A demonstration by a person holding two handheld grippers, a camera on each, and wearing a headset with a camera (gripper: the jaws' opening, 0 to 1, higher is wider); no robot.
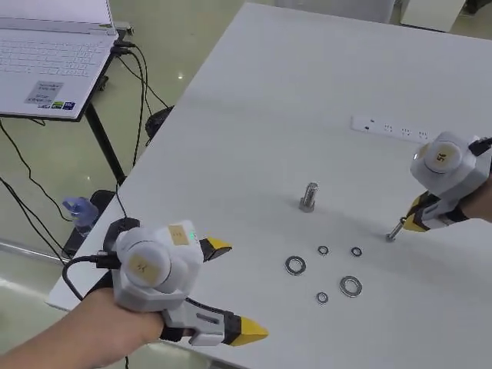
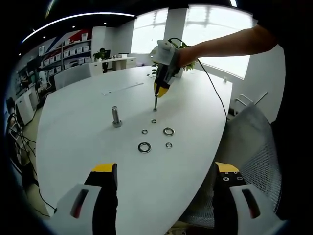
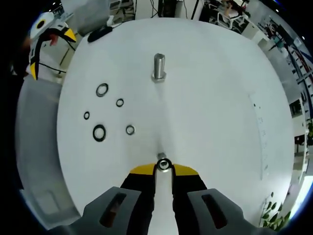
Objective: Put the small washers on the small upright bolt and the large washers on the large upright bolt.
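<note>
Head view, right gripper [image 1: 408, 225] tilted down, pinching small bolt [image 1: 393, 231] on table [image 1: 307, 115], left gripper [image 1: 242, 289] level, jaws spread.

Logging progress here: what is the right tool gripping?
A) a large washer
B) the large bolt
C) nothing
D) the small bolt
D: the right tool is shut on the small bolt, while the large bolt stands free on the table.

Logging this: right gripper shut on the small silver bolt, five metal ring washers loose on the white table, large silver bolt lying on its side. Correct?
No: the large silver bolt stands upright, as the head view shows. The rest holds: right gripper shut on the small silver bolt, five metal ring washers loose on the white table.
</note>
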